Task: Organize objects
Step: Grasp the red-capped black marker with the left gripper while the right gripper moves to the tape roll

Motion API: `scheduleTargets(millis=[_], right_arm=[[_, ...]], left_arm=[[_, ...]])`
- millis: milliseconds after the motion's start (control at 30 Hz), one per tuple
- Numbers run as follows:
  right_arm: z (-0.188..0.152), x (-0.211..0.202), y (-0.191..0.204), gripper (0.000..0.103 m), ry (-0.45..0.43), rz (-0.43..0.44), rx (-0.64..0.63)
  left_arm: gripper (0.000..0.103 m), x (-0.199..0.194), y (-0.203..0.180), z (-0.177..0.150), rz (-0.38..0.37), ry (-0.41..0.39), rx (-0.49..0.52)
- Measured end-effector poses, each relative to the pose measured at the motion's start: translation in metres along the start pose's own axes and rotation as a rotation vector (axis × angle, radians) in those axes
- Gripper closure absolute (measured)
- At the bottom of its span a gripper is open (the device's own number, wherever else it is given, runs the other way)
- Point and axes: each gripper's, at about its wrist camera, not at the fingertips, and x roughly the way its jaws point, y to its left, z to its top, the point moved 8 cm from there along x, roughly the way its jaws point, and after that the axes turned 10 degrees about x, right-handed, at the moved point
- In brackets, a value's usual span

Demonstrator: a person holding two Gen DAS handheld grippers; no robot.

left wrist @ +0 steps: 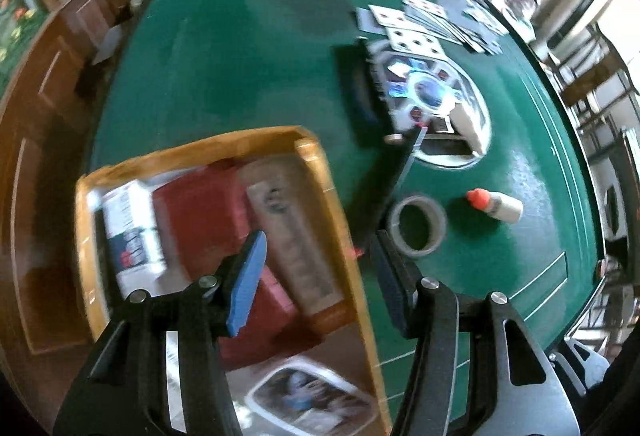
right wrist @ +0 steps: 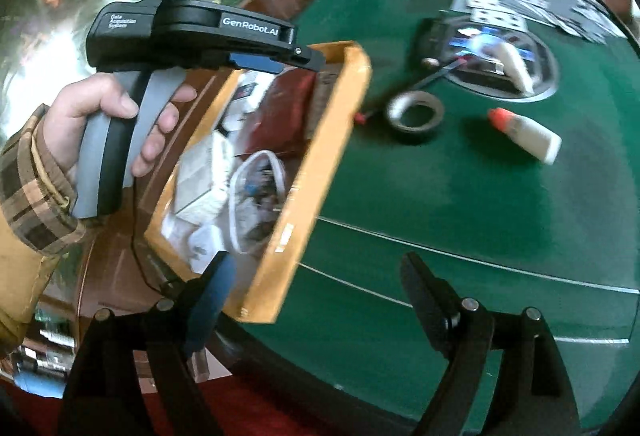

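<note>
box (left wrist: 340,195) on table (left wrist: 240,55) edge | tape roll (left wrist: 416,226) right | bottle (left wrist: 496,205) beyond

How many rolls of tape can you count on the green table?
1. The roll of tape lies flat on the green table, between the wooden tray and the orange-capped bottle. Others may be hidden inside the cluttered tray.

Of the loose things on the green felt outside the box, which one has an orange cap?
The small white bottle lying on its side, right of the tape roll. The roll is a grey ring and has no cap.
</note>
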Motion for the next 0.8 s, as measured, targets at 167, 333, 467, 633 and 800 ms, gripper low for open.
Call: scheduleTargets(millis=[167,333,467,633,800], right_arm=[[-0.002,-0.014,-0.027,0.018,-0.014,-0.026,0.031],[-0.001,-0.029,-0.052,0.018,-0.033,-0.049,0.063],[-0.001,-0.037,-0.067,0.018,-0.039,-0.061,0.082],[-0.002,-0.041,-0.083,0.018,-0.030,-0.071,0.094],[0.004,-0.045,-0.094,0.018,-0.028,-0.067,0.092]], left_arm=[[0.049,0.028,-0.031,0.020,-0.003,0.053,0.065],[0.049,0.057,-0.042,0.036,0.030,0.084,0.100],[0.058,0.078,-0.041,0.049,0.028,0.106,0.082],[0.058,0.097,-0.052,0.051,0.029,0.158,0.137],[0.084,0.096,-0.052,0.048,0.018,0.165,0.111]])
